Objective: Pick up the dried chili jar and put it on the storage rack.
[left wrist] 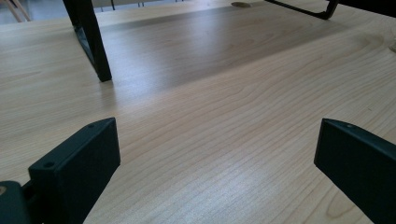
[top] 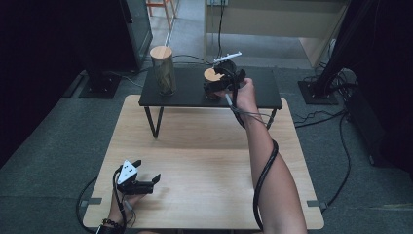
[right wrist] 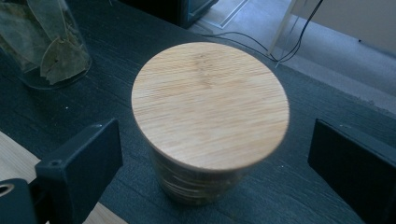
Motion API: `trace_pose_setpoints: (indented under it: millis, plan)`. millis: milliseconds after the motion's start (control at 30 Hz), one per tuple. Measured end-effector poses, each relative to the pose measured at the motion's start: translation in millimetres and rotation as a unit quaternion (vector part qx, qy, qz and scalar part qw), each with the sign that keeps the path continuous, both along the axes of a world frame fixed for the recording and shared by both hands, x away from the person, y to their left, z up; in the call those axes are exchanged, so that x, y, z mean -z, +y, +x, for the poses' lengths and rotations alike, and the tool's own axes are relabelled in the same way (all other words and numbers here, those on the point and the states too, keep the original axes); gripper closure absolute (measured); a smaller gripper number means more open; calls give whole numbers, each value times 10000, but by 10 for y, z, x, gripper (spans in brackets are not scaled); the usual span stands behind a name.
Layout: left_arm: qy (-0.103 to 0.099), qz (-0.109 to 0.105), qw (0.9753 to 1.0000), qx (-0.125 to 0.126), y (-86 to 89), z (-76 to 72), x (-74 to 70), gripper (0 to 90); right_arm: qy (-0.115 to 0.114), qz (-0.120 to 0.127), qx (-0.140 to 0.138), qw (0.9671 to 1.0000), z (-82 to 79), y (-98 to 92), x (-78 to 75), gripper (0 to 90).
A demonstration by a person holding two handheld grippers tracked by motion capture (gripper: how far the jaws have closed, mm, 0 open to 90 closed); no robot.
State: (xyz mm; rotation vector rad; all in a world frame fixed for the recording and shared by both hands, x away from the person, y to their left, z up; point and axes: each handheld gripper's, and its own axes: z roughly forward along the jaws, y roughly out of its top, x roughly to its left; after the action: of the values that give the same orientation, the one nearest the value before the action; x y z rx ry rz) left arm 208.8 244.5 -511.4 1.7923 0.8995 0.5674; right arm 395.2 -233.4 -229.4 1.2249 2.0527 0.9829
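Here we log the short round glass jar with a flat bamboo lid (right wrist: 210, 121), standing upright on the low black wooden shelf (top: 185, 97) that sits at the far end of the pale wooden table (top: 204, 161). The right gripper (top: 225, 80) is up at this jar, and in the right gripper view its two black jaws stand spread, one on each side of the jar and not touching it; so the tool is released, grasping nothing. We judge that this straddling pose is meant for a side grasp on the glass body below the lid, since the lid overhangs and offers less to clamp.

The left gripper (top: 139, 183) rests low near the table's front edge, well apart from the shelf. Its jaws also stand spread with only bare wood between them; we read it as parked out of the way.

A tall glass jar with a bamboo lid and dried leaves inside (top: 162, 69) stands at the shelf's other end, well apart from the short one, which leaves room for the jaws.

Count: two jars, two bamboo lids, two grippers, one shelf, one table.
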Motion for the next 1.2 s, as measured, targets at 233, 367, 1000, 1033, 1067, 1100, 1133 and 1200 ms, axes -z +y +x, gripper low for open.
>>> trace_pose_setpoints:
  millis: [233, 367, 1000, 1033, 1067, 1100, 1133, 1200]
  plan:
    - [11, -24, 10000, -7, 8, 4, 1, 3, -13, 15, 88, 10000, -82, -105, -19, 25]
    - [8, 3, 10000, -19, -4, 0, -1, 3, -21, 25, 118, 9999, -133, -183, -18, 25]
    - [21, 10, 10000, -71, -14, -4, -5, 3, -126, -26, 201, 9997, -419, -444, -5, 27]
    - [22, 8, 10000, -75, -15, -4, -4, 3, -130, -29, 207, 9997, -432, -462, -4, 27]
    - [22, 11, 10000, -75, -16, -3, -4, 3, -131, -38, 231, 9996, -446, -475, -3, 27]
    - [24, 11, 10000, -78, -17, -3, -5, 3, -134, -33, 250, 9996, -460, -494, -2, 28]
    - [24, 11, 10000, -78, -17, -3, -5, 3, -134, -33, 250, 9996, -460, -494, -2, 28]
    - [26, 16, 10000, -86, -19, -4, -6, 3, -146, -9, 294, 9995, -497, -555, 6, 28]
